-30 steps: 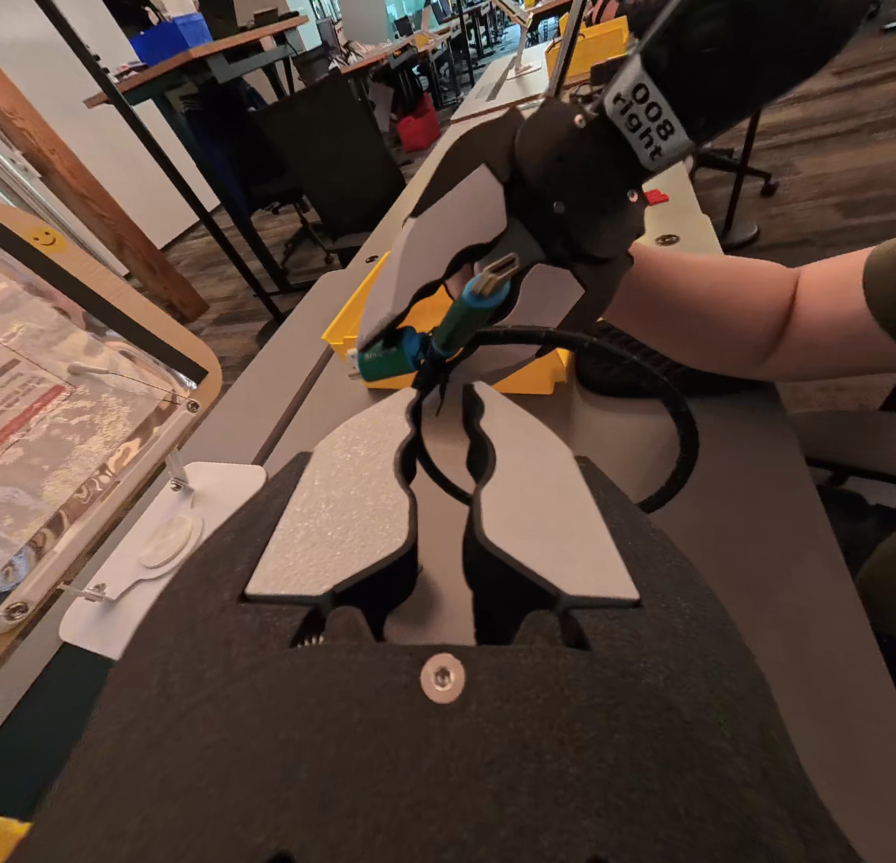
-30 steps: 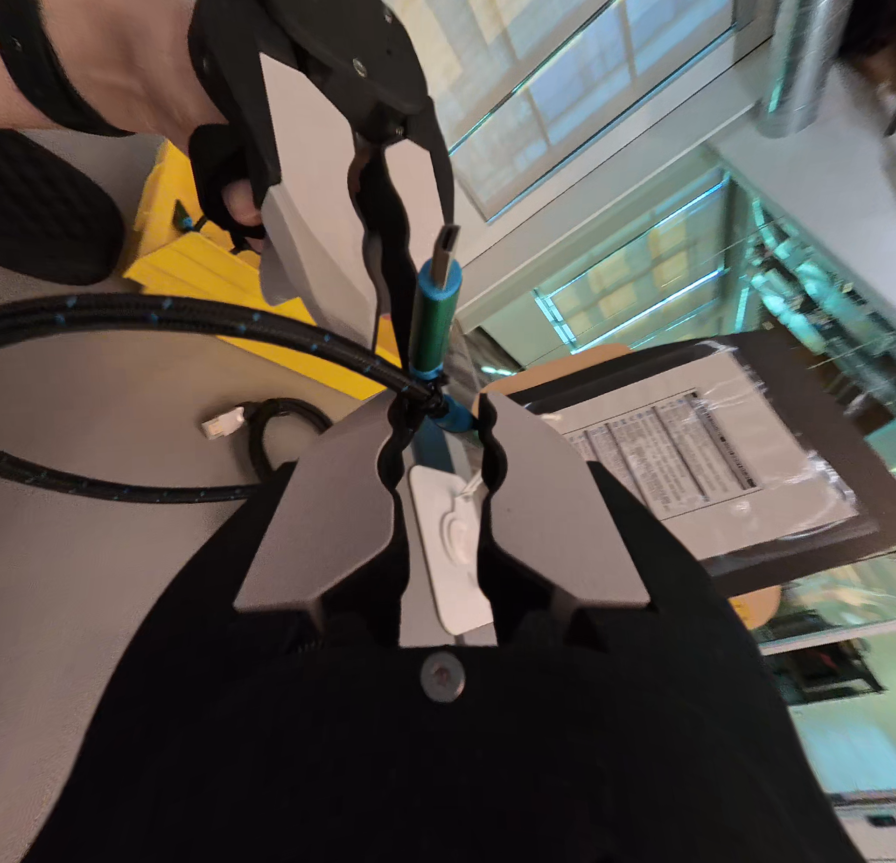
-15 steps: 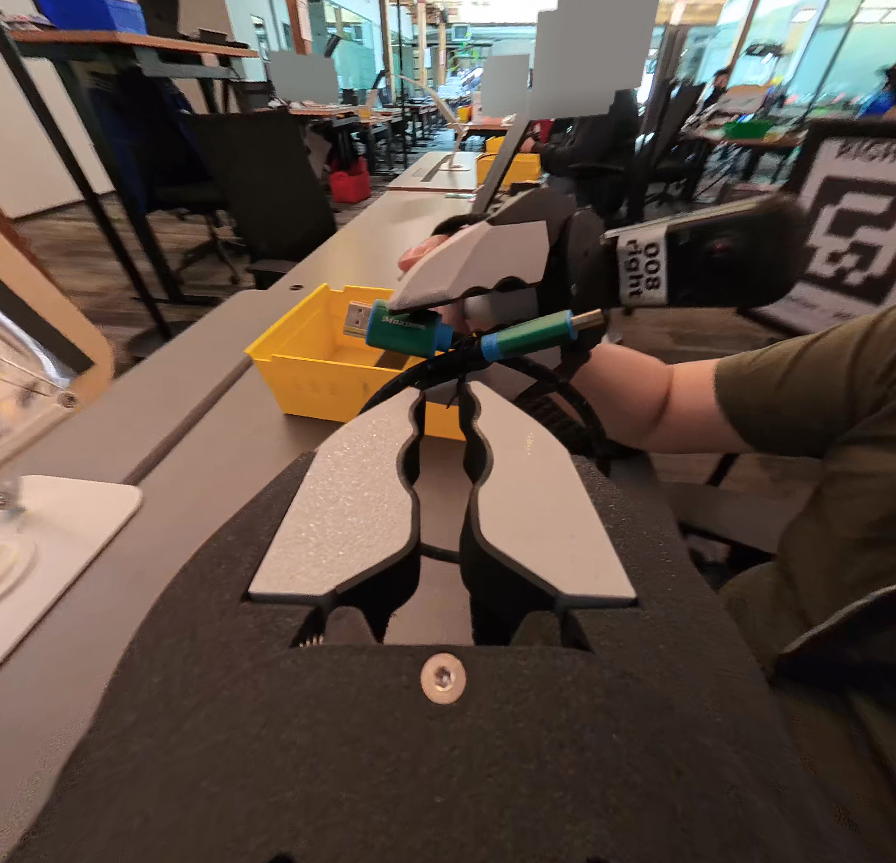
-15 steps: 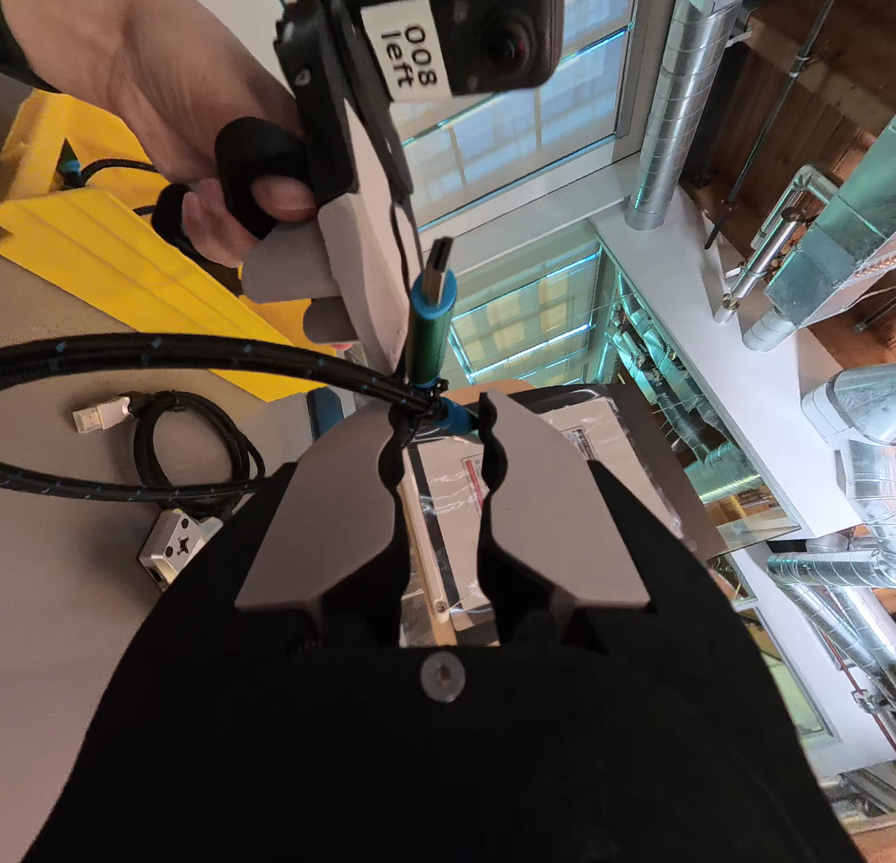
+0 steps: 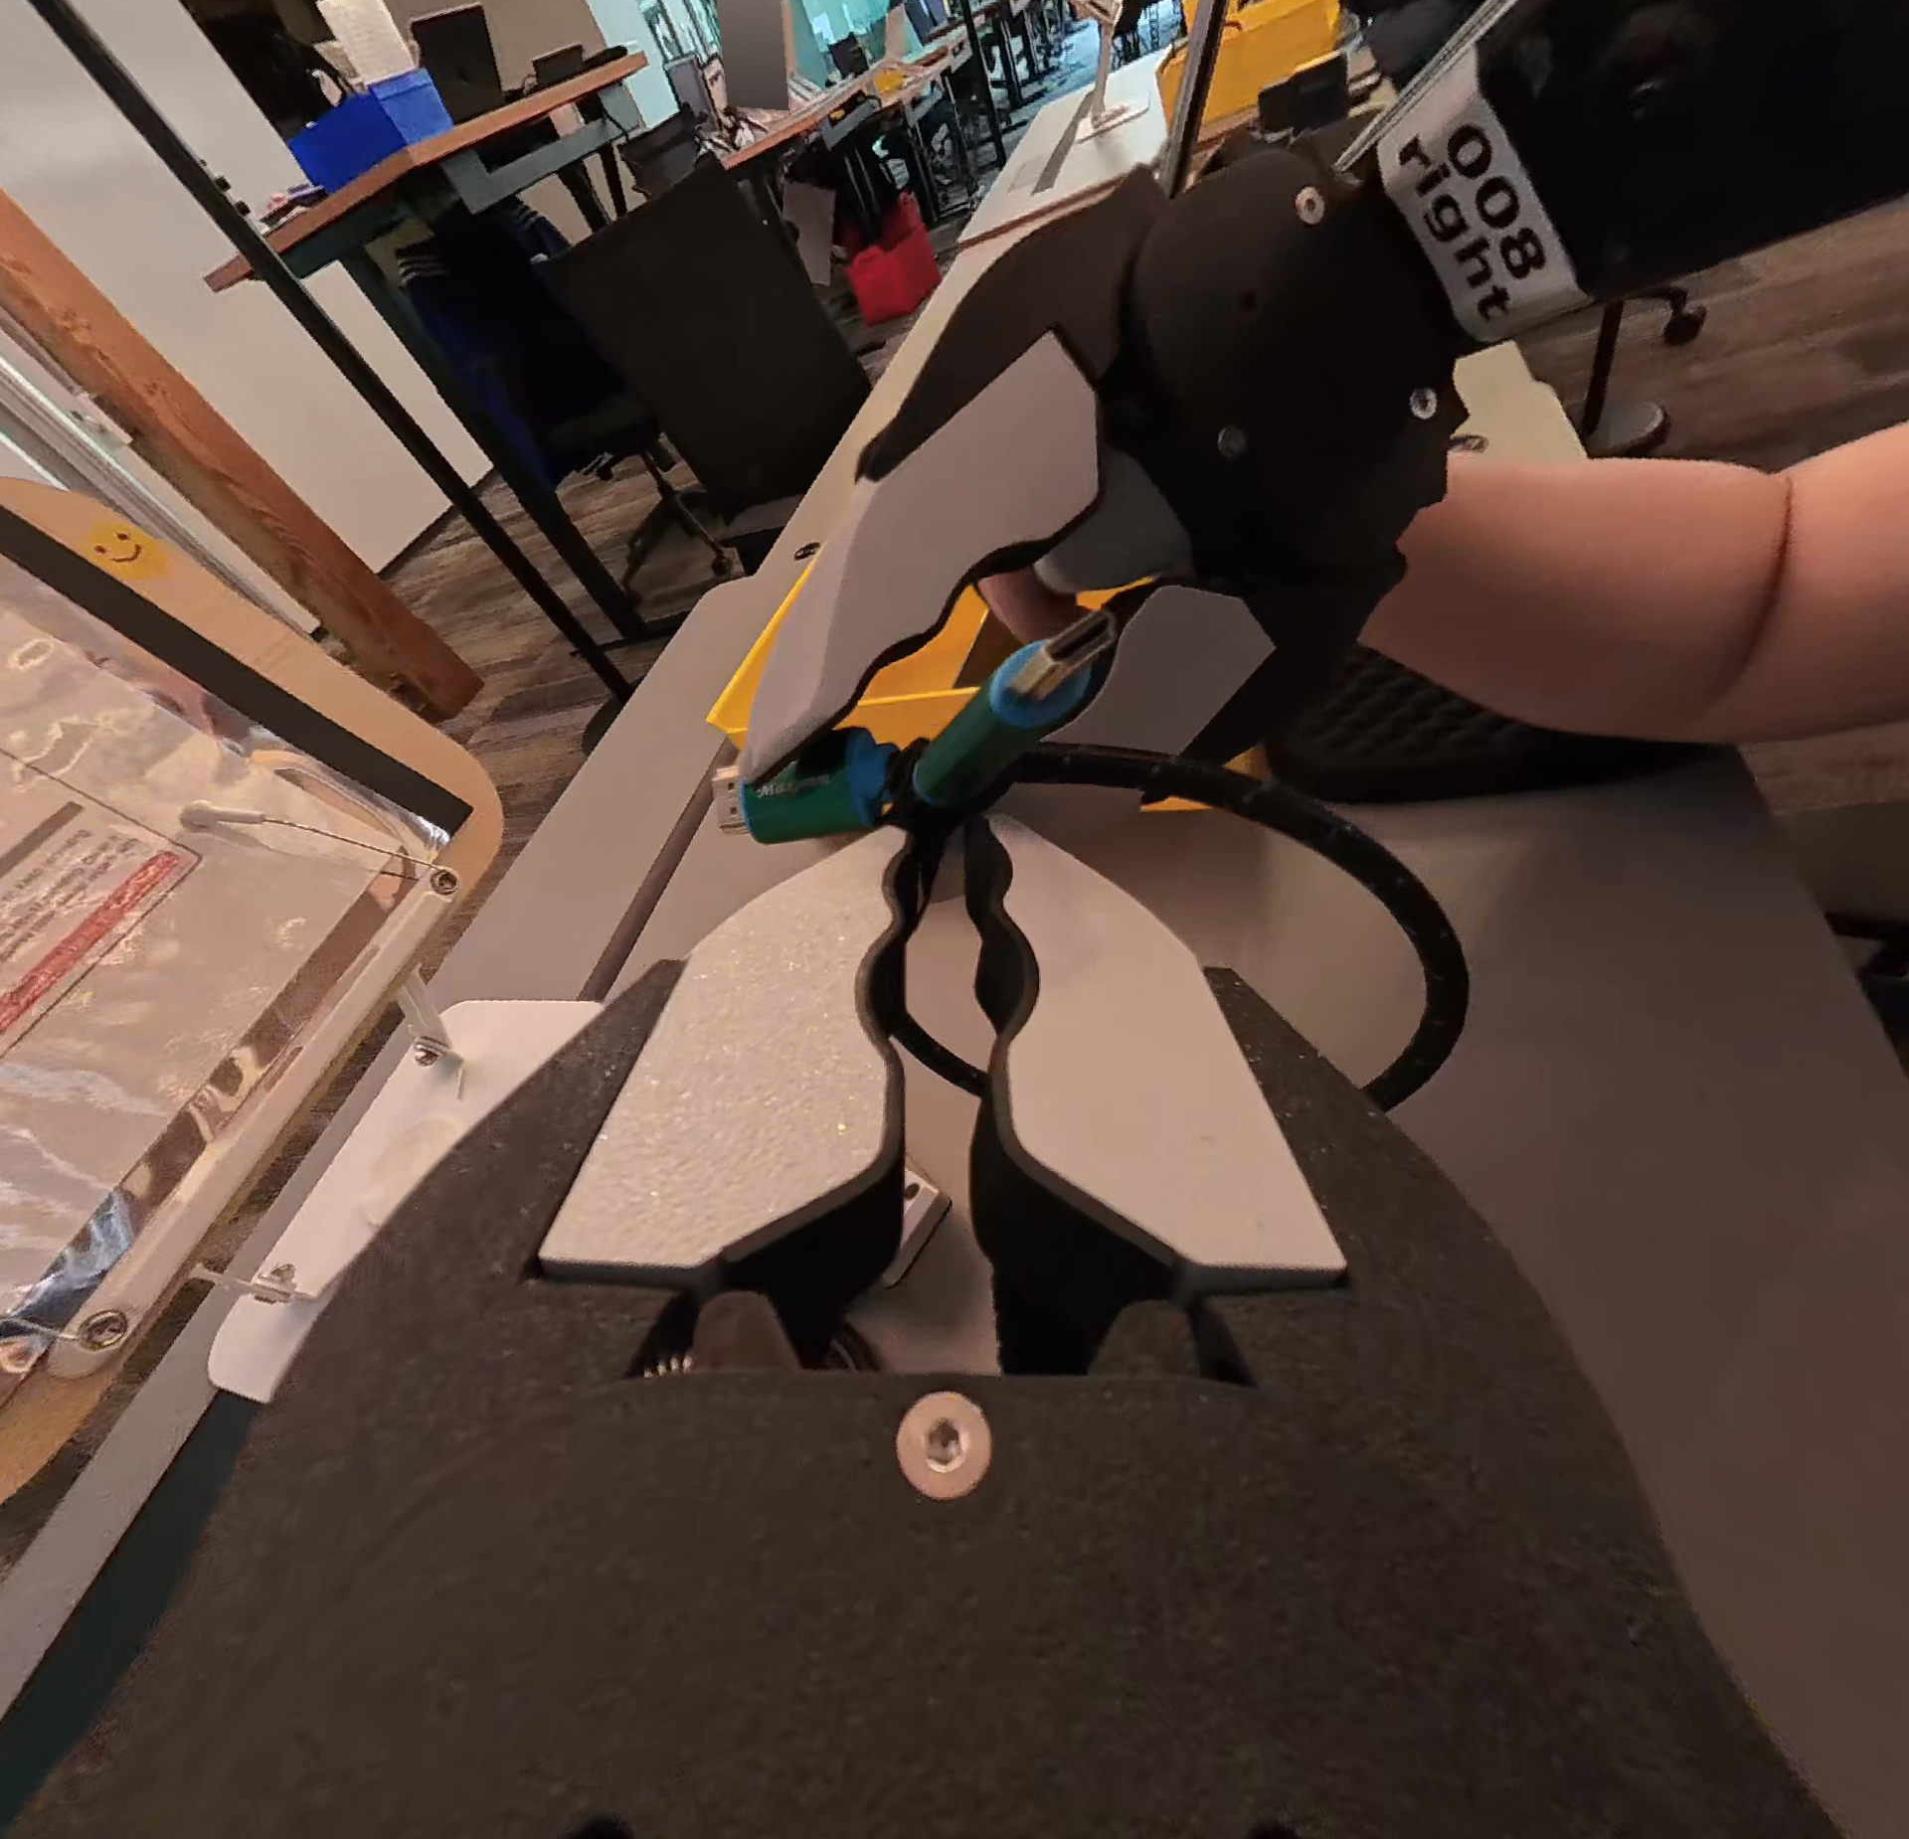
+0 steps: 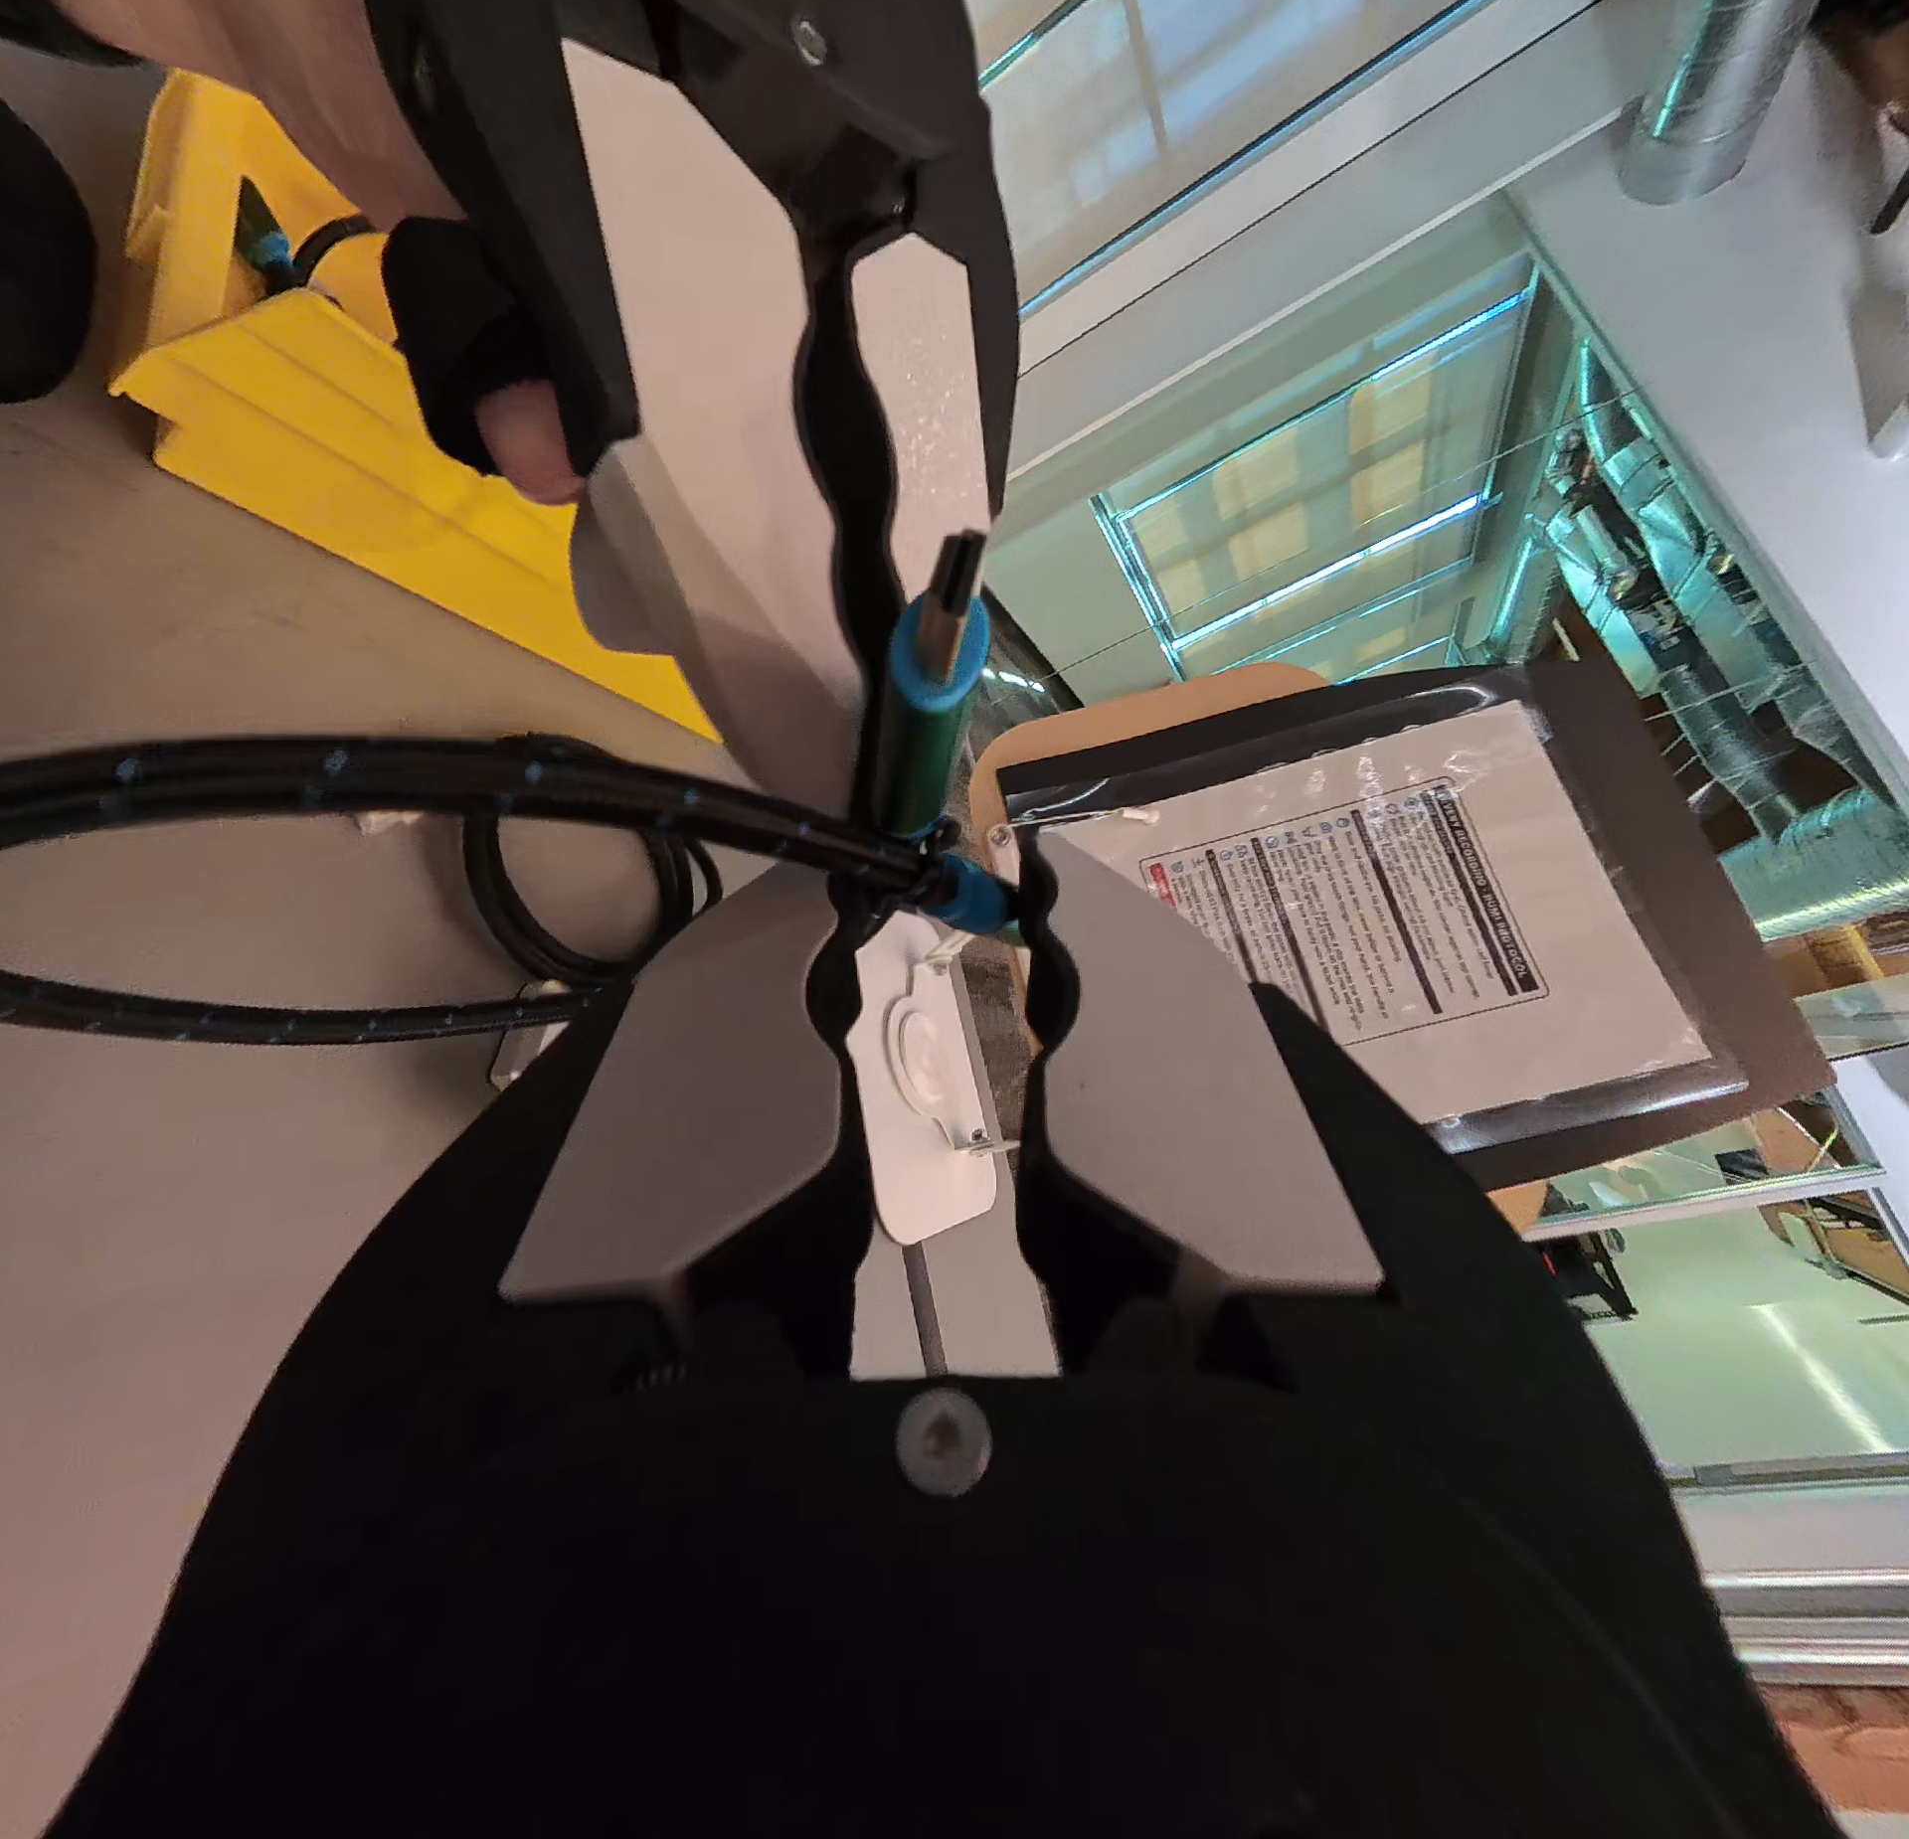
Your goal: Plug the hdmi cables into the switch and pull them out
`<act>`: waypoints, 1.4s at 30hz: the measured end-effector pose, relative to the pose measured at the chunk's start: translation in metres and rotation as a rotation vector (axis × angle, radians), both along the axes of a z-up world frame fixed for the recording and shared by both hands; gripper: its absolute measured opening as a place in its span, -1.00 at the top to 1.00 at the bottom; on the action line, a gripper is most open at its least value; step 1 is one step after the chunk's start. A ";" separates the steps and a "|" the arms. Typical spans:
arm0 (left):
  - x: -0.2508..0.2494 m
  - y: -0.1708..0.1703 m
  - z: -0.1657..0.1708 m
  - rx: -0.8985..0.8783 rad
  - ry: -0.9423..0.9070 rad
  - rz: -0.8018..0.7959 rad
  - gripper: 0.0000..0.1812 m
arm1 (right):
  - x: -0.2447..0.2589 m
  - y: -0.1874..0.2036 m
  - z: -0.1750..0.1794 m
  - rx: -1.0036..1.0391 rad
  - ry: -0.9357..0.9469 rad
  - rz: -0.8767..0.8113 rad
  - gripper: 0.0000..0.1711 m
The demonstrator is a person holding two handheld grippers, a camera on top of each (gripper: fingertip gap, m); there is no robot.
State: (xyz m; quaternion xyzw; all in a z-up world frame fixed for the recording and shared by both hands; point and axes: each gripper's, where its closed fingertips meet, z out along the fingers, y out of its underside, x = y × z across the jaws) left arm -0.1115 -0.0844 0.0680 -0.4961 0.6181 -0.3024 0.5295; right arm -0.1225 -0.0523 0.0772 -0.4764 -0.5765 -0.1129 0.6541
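Note:
A black braided HDMI cable (image 5: 1374,891) is looped and tied, with two green and blue plugs. My left gripper (image 5: 935,844) is shut on the cable at the tie, held above the grey table (image 5: 1550,1066). One plug (image 5: 1007,710) points up to the right. The other plug (image 5: 811,798) points left under a finger (image 5: 950,509) of my right gripper. In the right wrist view my right gripper (image 6: 935,886) is shut on that plug (image 6: 971,901). The upright plug (image 6: 919,715) stands beside the left gripper's fingers (image 6: 723,447). A small silver box (image 6: 522,1051) lies on the table.
A yellow bin (image 5: 790,653) stands behind the plugs, also in the right wrist view (image 6: 310,426). A sign board in a clear cover (image 5: 155,963) stands at the left on a white base (image 5: 486,1056). A thin black cable coil (image 6: 579,901) lies on the table. Only a small space, under 4 cm, lies between the two pairs of fingers.
Half a second ago both grippers were swung up and level with the cable; they have tilted back down over the table, near where they were a second ago. Both grips held.

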 end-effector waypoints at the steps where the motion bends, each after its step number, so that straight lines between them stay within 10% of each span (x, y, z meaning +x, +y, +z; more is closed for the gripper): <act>1: 0.000 0.001 -0.001 0.003 0.010 0.002 0.97 | 0.000 0.001 -0.002 -0.009 -0.006 -0.001 0.67; 18: -0.012 -0.033 -0.003 -0.129 0.047 -0.265 0.97 | -0.009 -0.045 -0.007 0.034 -0.114 0.269 0.76; 36: -0.002 -0.038 0.041 0.546 -0.139 -0.011 0.98 | -0.003 -0.071 0.027 -1.083 0.692 1.063 0.88; 42: -0.009 -0.035 0.056 0.042 -0.258 -0.094 0.95 | 0.000 -0.065 0.027 -0.960 0.643 0.954 0.88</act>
